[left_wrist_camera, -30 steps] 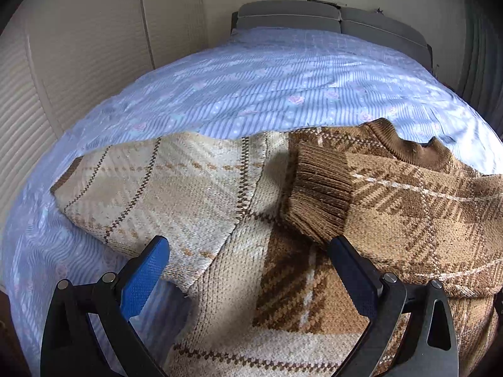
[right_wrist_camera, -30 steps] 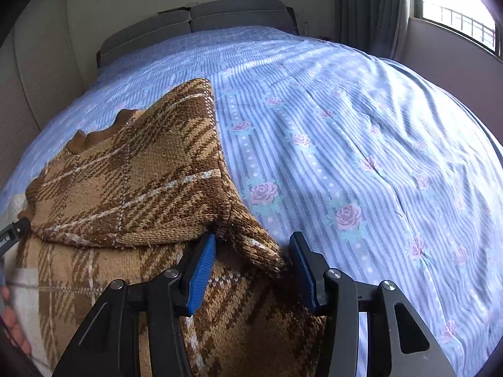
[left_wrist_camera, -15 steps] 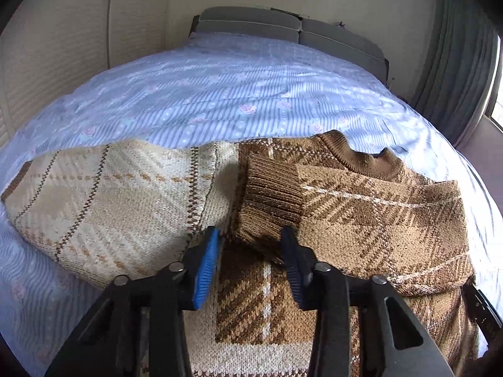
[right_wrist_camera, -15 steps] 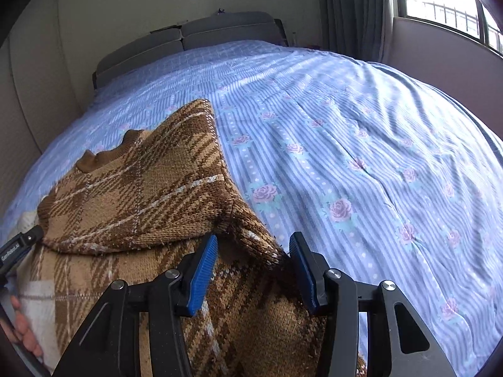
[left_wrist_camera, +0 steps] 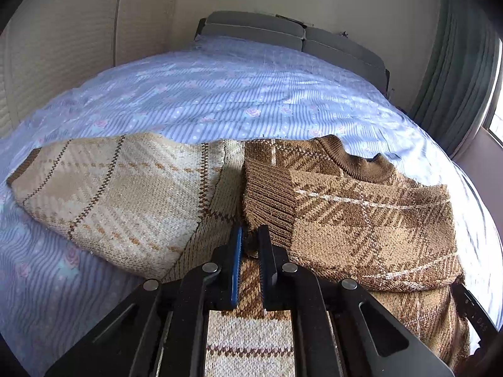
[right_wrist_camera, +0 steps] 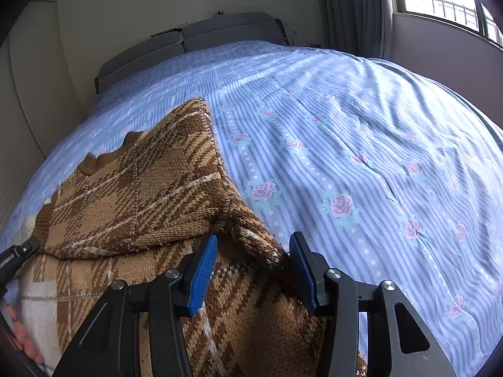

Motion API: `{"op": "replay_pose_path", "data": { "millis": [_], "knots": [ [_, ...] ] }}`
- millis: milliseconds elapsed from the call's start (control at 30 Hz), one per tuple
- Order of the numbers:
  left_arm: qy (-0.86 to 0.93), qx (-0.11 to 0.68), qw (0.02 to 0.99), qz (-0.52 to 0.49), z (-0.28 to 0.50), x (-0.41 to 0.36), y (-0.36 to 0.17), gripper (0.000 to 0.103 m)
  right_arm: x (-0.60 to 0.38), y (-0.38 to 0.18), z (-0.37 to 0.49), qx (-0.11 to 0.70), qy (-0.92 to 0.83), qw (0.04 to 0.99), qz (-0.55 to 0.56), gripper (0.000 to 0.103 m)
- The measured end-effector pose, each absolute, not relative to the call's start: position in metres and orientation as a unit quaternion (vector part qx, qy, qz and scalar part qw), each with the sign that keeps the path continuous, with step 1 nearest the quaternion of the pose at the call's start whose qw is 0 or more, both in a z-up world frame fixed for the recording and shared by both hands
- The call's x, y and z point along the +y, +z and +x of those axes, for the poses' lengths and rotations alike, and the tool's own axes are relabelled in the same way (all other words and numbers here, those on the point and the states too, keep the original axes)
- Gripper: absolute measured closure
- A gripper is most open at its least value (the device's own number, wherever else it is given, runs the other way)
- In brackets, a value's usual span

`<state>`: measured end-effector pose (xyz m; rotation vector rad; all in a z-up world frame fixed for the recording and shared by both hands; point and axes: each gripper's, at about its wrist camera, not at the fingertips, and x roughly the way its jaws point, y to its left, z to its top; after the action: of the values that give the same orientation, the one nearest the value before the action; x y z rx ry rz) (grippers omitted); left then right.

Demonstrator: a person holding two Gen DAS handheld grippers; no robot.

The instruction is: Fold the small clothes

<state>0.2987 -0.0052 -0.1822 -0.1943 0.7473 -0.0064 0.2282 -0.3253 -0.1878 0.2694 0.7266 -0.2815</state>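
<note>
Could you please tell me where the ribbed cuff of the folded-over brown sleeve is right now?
In the left wrist view, the ribbed cuff lies mid-frame on the sweater, just beyond the left gripper, below the collar.

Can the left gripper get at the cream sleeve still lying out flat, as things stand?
Probably yes. The cream sleeve lies open on the bedsheet with nothing over it, but the left gripper has just closed on the ribbed cuff and must let go first.

Soft daylight from the window (right_wrist_camera: 446,3) at right, slight glare there, fisheye-bent edges darkly vignetted
</note>
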Motion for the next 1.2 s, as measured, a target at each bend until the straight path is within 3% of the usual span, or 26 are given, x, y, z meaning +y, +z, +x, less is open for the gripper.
{"op": "replay_pose_path", "data": {
  "millis": [300, 433, 567, 667, 1200],
  "knots": [
    [0.011, 0.377, 0.924, -0.064, 0.306, -0.011, -0.192, 0.087, -0.318, -0.191, 0.233, 0.359, -0.139, 0.916, 0.112, 0.054],
    [0.002, 0.375, 0.924, -0.073, 0.298, -0.007, -0.186, 0.052, -0.317, -0.183, 0.231, 0.355, -0.131, 0.918, 0.120, 0.053],
    [-0.004, 0.369, 0.927, -0.068, 0.283, 0.005, -0.173, 0.047, -0.309, -0.171, 0.230, 0.347, -0.112, 0.921, 0.138, 0.033],
    [0.003, 0.361, 0.930, -0.077, 0.270, 0.030, -0.162, 0.038, -0.285, -0.160, 0.228, 0.336, -0.107, 0.927, 0.124, 0.033],
    [0.118, 0.344, 0.927, -0.086, 0.246, 0.241, -0.162, 0.036, -0.057, -0.112, 0.217, 0.291, -0.009, 0.956, 0.033, 0.033]
  ]
}}
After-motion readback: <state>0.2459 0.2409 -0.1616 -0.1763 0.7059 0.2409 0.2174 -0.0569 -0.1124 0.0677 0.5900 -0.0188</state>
